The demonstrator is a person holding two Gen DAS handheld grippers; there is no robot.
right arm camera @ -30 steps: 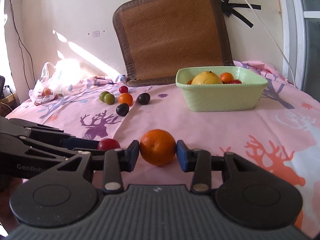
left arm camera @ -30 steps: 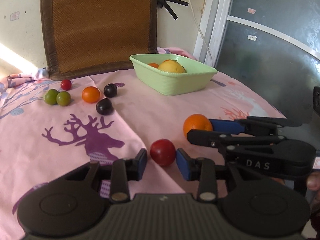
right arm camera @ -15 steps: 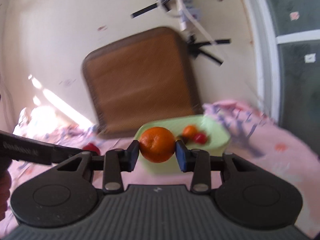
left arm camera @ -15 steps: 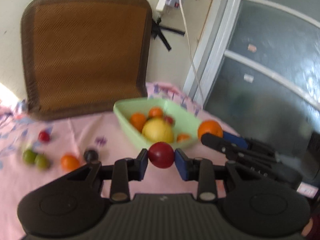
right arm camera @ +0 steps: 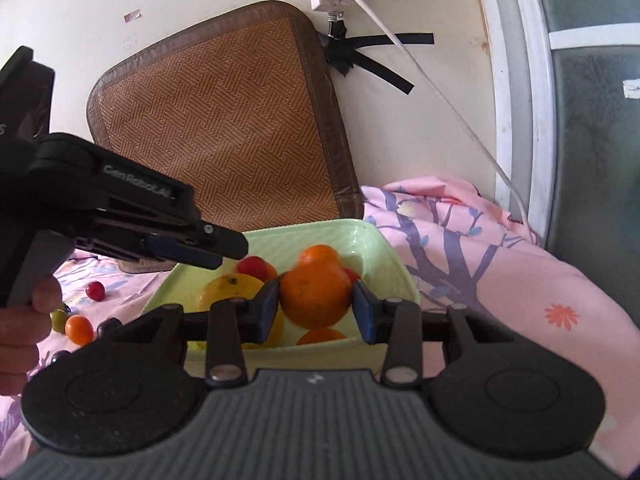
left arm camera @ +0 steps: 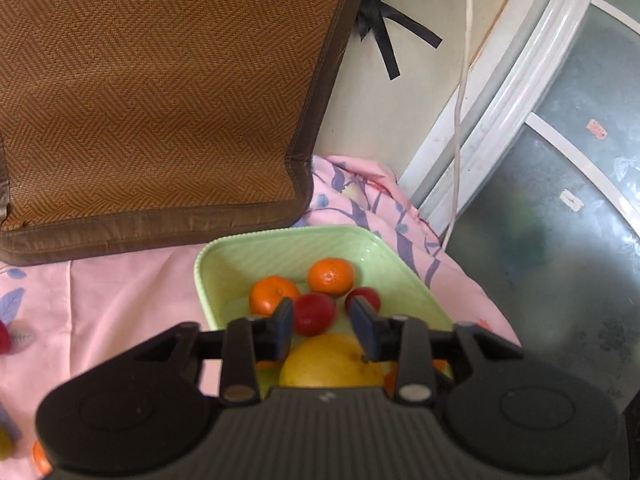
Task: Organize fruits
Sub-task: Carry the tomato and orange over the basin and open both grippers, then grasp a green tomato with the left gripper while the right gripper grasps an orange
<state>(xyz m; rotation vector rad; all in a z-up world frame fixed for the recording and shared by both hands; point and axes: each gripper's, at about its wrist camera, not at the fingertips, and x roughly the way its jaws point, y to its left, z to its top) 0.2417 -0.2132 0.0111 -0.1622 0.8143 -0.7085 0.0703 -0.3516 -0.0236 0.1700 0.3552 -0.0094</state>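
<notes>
My left gripper (left arm camera: 323,323) hangs open over the green bowl (left arm camera: 256,244); the red fruit (left arm camera: 314,314) it carried sits between its pads, touching the left one, apart from the right. The bowl holds two small oranges (left arm camera: 331,276), another red fruit (left arm camera: 366,298) and a large yellow fruit (left arm camera: 332,362). My right gripper (right arm camera: 316,307) is over the bowl (right arm camera: 384,256), with an orange (right arm camera: 316,296) between its pads; a slight gap and blur show at the right pad. The left gripper also shows in the right wrist view (right arm camera: 224,246).
A woven brown cushion (left arm camera: 160,92) leans on the wall behind the bowl. Loose fruits lie on the pink cloth at left: a red one (right arm camera: 95,290), an orange one (right arm camera: 79,328), green and dark ones. A white cable (right arm camera: 440,96) hangs at right beside the glass door.
Both grippers rose from the table with their fruits and moved over the bowl. The left jaws have opened off the red fruit. The right jaws are slightly wider around the orange.
</notes>
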